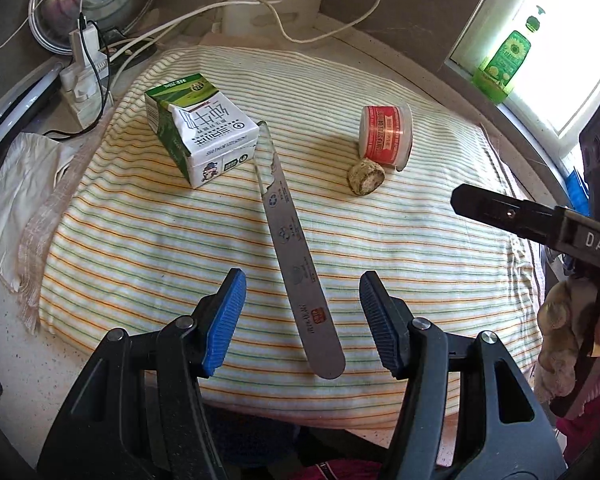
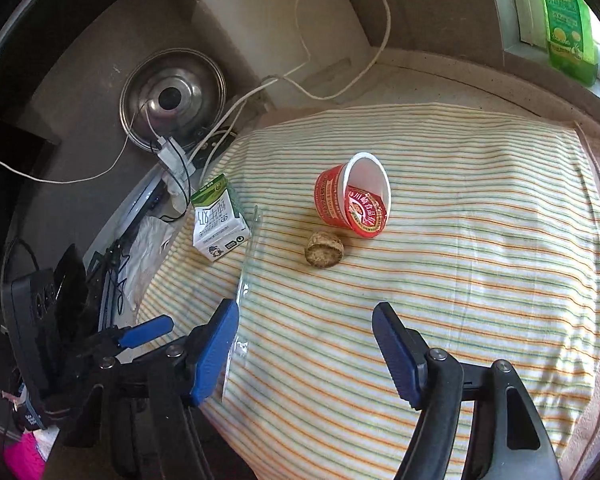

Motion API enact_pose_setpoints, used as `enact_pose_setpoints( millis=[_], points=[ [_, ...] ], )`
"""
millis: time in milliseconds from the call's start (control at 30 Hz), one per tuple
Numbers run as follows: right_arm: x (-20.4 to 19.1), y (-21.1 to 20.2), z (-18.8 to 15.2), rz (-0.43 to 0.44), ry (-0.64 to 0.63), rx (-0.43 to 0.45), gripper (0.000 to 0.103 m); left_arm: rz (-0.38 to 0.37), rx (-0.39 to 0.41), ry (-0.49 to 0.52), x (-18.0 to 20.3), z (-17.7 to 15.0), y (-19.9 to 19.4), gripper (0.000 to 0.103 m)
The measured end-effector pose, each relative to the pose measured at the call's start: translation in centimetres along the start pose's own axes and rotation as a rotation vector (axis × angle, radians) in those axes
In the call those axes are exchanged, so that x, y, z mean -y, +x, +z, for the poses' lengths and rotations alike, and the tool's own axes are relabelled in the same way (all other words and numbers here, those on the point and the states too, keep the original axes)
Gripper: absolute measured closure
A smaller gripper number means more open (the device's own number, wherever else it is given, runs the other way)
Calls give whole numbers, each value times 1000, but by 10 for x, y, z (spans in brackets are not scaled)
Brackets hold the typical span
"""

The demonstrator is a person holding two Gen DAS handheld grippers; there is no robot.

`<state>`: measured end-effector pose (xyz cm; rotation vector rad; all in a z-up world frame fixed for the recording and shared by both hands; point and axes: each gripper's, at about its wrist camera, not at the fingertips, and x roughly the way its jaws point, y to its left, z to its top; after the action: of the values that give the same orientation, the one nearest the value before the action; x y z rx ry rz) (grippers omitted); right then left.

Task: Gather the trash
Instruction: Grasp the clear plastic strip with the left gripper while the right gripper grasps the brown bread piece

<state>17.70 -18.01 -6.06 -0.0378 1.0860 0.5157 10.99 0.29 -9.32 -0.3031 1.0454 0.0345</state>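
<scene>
Trash lies spread on the striped cloth (image 1: pixel 380 240) ahead of both my grippers. My left gripper (image 1: pixel 302 322) stands wide, holding nothing; the long clear wrapper strip (image 1: pixel 296 256) runs forward between its blue pads (image 1: pixel 224 320) without touching either. The milk carton (image 1: pixel 202 128), on its side, sits ahead and left of that gripper, just beside the strip's far end. My right gripper (image 2: pixel 306 354) is also wide and unloaded. The red cup (image 2: pixel 352 200), tipped over with its mouth toward me, lies straight ahead of it; the brown lump (image 2: pixel 325 249) rests just nearer, close to the cup. The strip passes beside its left pad.
</scene>
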Motion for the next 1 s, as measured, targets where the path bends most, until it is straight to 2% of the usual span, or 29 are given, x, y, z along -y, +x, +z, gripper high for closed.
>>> enact_pose_setpoints(
  millis=[267, 600, 667, 700, 867, 1000],
  points=[
    [11, 39, 20, 7, -1, -61, 38, 32, -52, -19, 8, 11, 29, 43],
    [10, 79, 33, -11, 5, -117, 42, 68, -104, -63, -4, 22, 59, 43],
    [10, 84, 35, -19, 11, -120, 42, 73, -113, -72, -8, 24, 63, 47],
    [10, 87, 35, -22, 12, -123, 42, 76, -119, -77, -11, 25, 65, 52],
    [9, 100, 37, -59, 12, -131, 44, 66, -123, -88, -19, 31, 70, 62],
    [5, 106, 41, -93, -5, -131, 48, 60, -123, -101, -25, 34, 71, 76]
  ],
)
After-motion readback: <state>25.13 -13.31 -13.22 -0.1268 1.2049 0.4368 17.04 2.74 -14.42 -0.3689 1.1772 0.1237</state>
